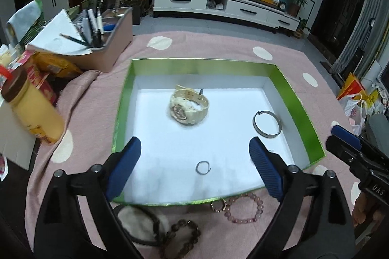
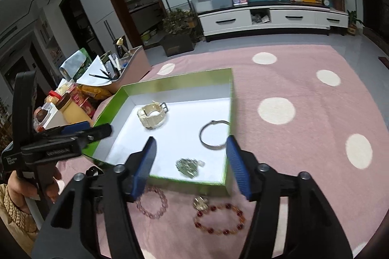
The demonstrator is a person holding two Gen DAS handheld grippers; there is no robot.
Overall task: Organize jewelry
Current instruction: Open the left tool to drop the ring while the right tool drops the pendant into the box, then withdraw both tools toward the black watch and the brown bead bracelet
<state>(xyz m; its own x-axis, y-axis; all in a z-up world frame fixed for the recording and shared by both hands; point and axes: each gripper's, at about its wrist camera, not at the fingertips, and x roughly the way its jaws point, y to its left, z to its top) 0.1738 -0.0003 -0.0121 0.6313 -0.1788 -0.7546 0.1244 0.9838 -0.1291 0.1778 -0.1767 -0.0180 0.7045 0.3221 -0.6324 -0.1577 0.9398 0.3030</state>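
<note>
A green box [image 1: 199,66] with a white floor holds a cream watch [image 1: 189,106], a silver bangle [image 1: 267,124] and a small silver ring [image 1: 203,167]. My left gripper [image 1: 194,144] hovers open over the box's near half, the ring lying loose below its fingers. In the right wrist view my right gripper [image 2: 191,141] is open above the box [image 2: 170,84], over a green pendant [image 2: 188,165] on the floor, with the bangle [image 2: 214,135] and watch [image 2: 152,115] beyond. Nothing is held.
On the pink dotted cloth in front of the box lie a pink bead bracelet [image 1: 245,208], a dark bead bracelet [image 1: 182,234], a red-amber bracelet [image 2: 218,218] and a gold charm [image 2: 200,203]. A yellow bottle [image 1: 34,110], snacks and a pen holder [image 1: 107,40] crowd the left.
</note>
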